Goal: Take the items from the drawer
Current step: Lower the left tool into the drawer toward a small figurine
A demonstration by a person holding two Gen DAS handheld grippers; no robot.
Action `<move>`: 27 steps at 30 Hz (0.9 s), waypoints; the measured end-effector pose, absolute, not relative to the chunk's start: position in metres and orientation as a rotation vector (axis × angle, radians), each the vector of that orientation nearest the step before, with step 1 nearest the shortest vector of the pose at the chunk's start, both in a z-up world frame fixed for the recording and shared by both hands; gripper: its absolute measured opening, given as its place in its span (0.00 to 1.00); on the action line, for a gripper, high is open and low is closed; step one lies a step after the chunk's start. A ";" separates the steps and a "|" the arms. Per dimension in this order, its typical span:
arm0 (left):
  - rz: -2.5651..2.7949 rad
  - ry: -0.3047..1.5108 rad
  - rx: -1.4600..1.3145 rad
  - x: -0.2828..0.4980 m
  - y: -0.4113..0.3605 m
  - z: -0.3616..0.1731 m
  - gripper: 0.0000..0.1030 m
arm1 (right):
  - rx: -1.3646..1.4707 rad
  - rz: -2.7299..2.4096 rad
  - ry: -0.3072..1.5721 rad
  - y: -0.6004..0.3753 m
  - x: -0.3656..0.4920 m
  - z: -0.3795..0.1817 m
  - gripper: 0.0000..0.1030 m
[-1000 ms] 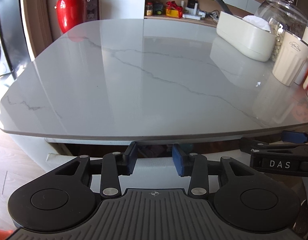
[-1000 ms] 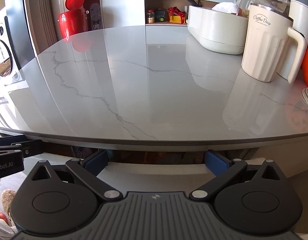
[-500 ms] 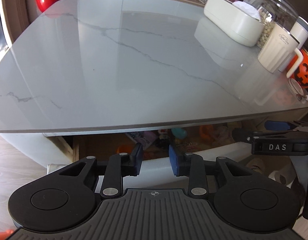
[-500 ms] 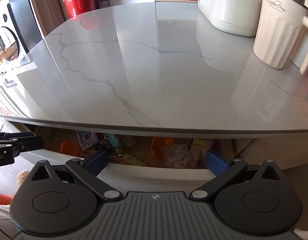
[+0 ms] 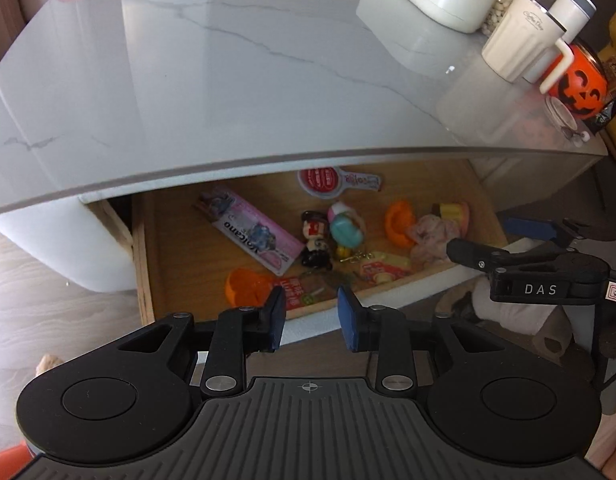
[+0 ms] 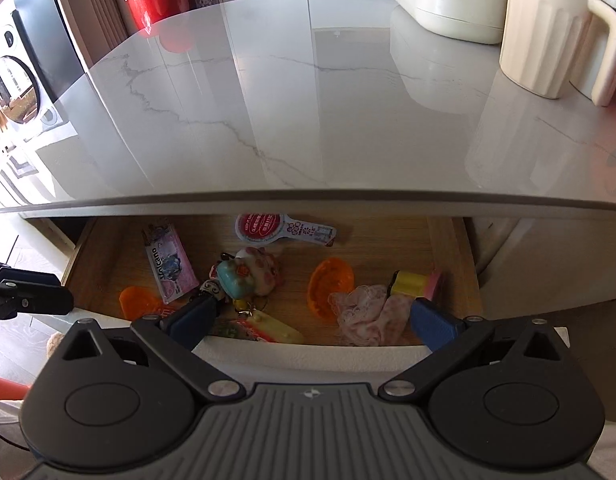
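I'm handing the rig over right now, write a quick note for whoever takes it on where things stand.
Left gripper: open, empty, hovering at the drawer's front edge.
Right gripper: open wide, empty, also above the front edge.
Drawer: pulled out under the marble tabletop. Inside: pink Volcano packet, orange cup, lace cloth, toy keychains.
Done: drawer open.
Left: everything; no item lies on the tabletop yet.
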State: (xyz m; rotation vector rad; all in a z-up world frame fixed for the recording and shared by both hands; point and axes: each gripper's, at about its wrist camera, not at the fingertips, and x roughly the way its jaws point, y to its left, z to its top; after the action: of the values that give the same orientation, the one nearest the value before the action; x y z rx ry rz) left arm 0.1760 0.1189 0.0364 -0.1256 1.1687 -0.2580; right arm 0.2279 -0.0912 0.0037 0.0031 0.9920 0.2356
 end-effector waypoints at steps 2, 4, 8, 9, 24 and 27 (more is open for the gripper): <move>-0.254 1.176 -0.108 0.160 0.113 0.037 0.33 | 0.003 0.238 0.989 -0.094 0.210 0.003 1.00; -0.248 1.183 -0.096 0.142 0.108 0.039 0.33 | 0.005 0.237 0.985 -0.096 0.193 0.003 1.00; -0.252 1.199 -0.090 0.110 0.105 0.041 0.32 | 0.007 0.242 1.001 -0.099 0.159 0.003 1.00; -0.257 1.204 -0.094 0.104 0.105 0.041 0.32 | 0.011 0.247 1.004 -0.100 0.153 0.002 1.00; -0.211 1.155 -0.012 0.099 0.087 0.043 0.33 | 0.018 0.252 0.977 -0.100 0.146 -0.001 1.00; -0.209 1.146 -0.010 0.098 0.086 0.043 0.33 | 0.017 0.253 0.987 -0.100 0.148 0.000 1.00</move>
State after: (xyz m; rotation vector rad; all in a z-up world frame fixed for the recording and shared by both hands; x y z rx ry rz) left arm 0.0976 0.0862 0.0430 -0.0104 1.1462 -0.2094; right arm 0.1481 -0.0996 -0.0003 0.0168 0.9872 0.2531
